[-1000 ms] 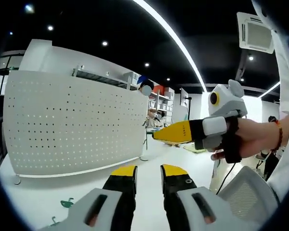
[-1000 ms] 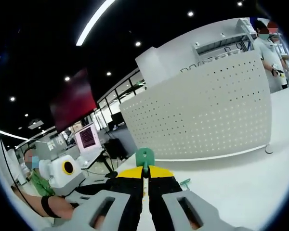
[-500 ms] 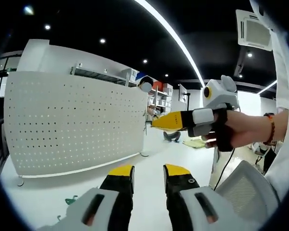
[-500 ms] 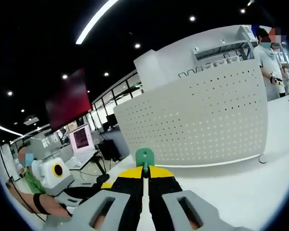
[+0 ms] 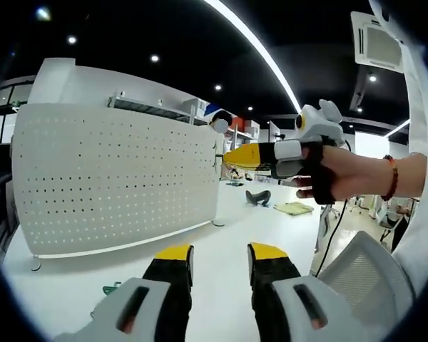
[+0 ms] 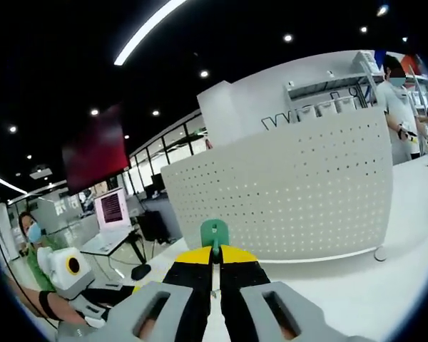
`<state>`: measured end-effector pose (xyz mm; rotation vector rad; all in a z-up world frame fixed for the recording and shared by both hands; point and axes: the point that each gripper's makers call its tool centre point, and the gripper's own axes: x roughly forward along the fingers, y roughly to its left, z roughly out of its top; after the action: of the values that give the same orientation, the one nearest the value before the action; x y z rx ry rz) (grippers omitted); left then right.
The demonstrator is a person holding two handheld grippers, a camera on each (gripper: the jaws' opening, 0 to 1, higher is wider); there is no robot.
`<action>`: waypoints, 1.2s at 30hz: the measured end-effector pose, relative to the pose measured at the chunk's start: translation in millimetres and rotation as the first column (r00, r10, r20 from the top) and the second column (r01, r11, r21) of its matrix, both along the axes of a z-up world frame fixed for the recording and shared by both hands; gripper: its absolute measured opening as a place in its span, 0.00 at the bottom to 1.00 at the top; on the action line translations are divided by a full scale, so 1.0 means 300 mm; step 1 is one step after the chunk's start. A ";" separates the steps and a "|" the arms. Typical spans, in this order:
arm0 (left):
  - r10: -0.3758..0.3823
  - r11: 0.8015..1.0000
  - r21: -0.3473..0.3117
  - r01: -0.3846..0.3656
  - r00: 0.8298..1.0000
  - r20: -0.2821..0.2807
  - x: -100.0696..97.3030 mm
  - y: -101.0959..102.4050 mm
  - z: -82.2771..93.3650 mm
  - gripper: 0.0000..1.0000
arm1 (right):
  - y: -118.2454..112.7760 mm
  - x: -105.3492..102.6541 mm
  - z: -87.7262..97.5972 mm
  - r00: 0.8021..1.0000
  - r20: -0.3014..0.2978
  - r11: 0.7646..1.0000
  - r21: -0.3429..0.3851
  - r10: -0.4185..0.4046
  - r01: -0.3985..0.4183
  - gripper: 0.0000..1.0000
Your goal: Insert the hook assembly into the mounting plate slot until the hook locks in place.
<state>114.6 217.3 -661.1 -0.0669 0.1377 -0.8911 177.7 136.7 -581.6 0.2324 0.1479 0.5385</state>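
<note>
Right gripper (image 6: 215, 258) clamps the green hook (image 6: 215, 232), facing the perforated plate (image 6: 292, 189). Left gripper (image 5: 218, 251) gapes, holding nothing. We align square to one slot, then push steadily until locked.

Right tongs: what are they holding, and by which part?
The right tongs are shut on the green hook, pinching its lower stem; its rounded head sticks out above the tips. The left tongs are open, holding nothing.
</note>
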 end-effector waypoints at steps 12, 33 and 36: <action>-0.003 1.000 -0.003 0.003 1.000 0.006 -0.015 -0.004 -0.006 0.37 | -0.047 0.078 0.062 0.998 0.046 0.998 -0.018 -0.051 0.052 0.01; 0.066 0.997 0.052 -0.064 0.997 -0.048 -0.033 0.057 -0.072 0.60 | -0.137 0.199 0.120 0.986 0.098 0.987 -0.076 -0.134 0.141 0.01; 0.085 0.995 0.063 -0.082 0.996 -0.035 -0.032 0.071 -0.073 0.64 | -0.152 0.213 0.132 0.983 0.105 0.985 -0.075 -0.150 0.159 0.01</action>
<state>105.0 238.6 -682.9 -0.0321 0.1957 -0.8020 241.6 91.1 -542.1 0.1347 0.0547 0.3875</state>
